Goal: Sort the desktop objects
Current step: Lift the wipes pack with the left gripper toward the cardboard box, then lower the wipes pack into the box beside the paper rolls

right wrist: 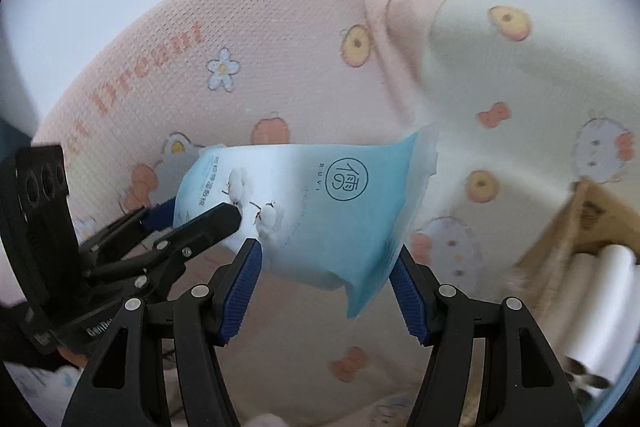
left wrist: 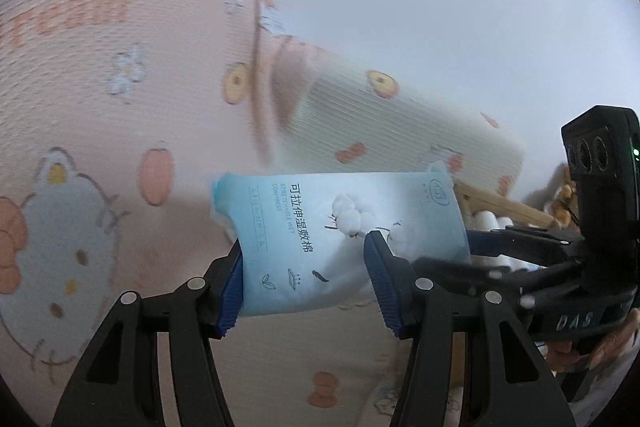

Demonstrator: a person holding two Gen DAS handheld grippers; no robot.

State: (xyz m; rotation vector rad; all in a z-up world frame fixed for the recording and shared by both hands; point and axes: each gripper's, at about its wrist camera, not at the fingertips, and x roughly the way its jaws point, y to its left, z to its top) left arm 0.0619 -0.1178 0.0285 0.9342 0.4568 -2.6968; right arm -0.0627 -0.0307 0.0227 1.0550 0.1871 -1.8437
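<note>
Blue wet-compress pouch point(left wrist: 344, 235) held in the air above a pink and cream printed cloth point(left wrist: 120, 75), between both claws. In the left wrist view the left claw point(left wrist: 306, 283) pinches the pouch, one blue pad at each side of its lower half. The pouch's long axis runs from 9 to 3 o'clock, across the claw's line of sight. The right claw point(left wrist: 472, 243) reaches the pouch's far end from 3 o'clock.

In the right wrist view the right claw point(right wrist: 326, 287) straddles the pouch's lower corner. Its left pad touches the pouch; contact at the right pad cannot be told, so its grip is uncertain. The left claw enters from 9 o'clock, clamped on the pouch's near end. A cardboard box point(right wrist: 592, 223) of white rolls lies at 4 o'clock, probably the nearer destination for the right claw.
</note>
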